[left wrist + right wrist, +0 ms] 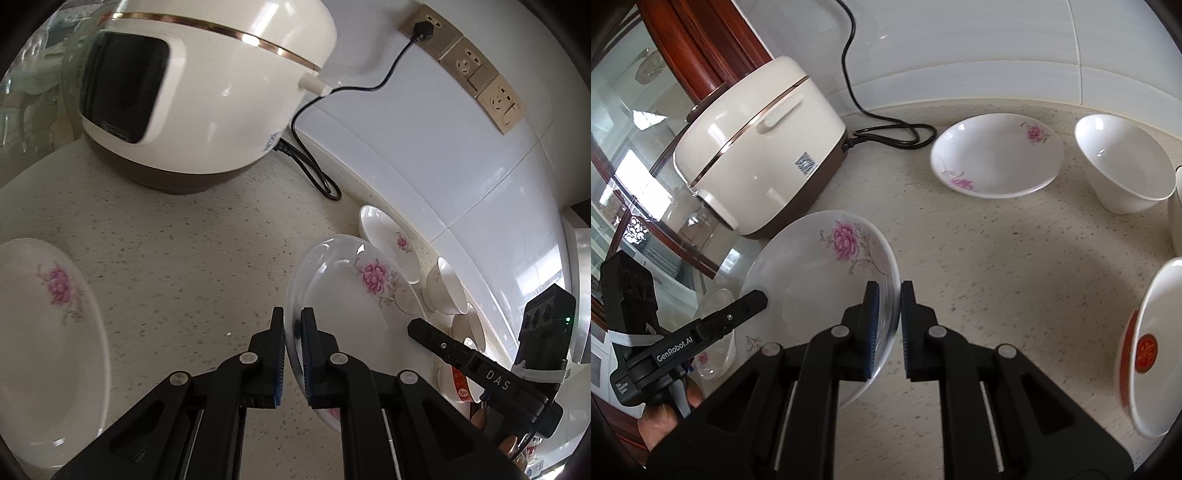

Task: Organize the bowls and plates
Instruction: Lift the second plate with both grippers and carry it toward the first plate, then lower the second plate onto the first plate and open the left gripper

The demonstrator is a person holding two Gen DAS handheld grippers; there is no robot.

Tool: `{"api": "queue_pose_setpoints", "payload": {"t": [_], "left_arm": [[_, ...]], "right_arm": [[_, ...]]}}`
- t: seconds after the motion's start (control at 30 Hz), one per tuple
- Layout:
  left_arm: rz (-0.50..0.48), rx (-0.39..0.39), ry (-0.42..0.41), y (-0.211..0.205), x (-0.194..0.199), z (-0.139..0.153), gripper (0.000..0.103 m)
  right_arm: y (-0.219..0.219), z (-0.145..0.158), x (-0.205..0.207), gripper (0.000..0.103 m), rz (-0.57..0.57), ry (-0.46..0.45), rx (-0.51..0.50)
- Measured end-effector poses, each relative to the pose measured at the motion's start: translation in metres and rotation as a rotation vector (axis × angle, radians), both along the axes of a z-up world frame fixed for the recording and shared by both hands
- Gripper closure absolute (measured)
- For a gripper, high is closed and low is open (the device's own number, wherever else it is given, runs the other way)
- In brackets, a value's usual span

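While both grippers' jaws pinch opposite rims of the flowered plate, keep it level and carry it toward the plate at lower left.

The held plate is white with a pink peony and grey-green stems; a second plate by the wall carries the same pink flowers. The bowl is plain white, another white with a red band and red medallion. The rice cooker is cream — gold stripe, brown base, black cord. The worktop is beige, dark-speckled. Both grippers are black.
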State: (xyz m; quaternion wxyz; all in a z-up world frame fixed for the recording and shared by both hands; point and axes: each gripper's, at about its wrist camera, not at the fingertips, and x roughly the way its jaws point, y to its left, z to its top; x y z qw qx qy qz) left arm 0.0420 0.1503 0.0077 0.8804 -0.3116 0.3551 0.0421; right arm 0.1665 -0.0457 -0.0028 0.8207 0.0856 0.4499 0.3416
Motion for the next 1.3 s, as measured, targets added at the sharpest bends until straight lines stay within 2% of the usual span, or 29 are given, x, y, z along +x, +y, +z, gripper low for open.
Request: {"api": "queue_pose_setpoints", "payload": {"t": [0.63, 1.3], "left_arm": [[0.061, -0.019, -0.034, 0.045, -0.062, 0.008, 0.096], [0.147, -0.042, -0.028, 0.112, -0.117, -0.011, 0.096]], "right_arm": [[0.046, 0.021, -0.050, 0.089, 0.058, -0.010, -0.002], [0.125, 0.013, -0.093, 0.088, 0.140, -0.004, -0.031]]}}
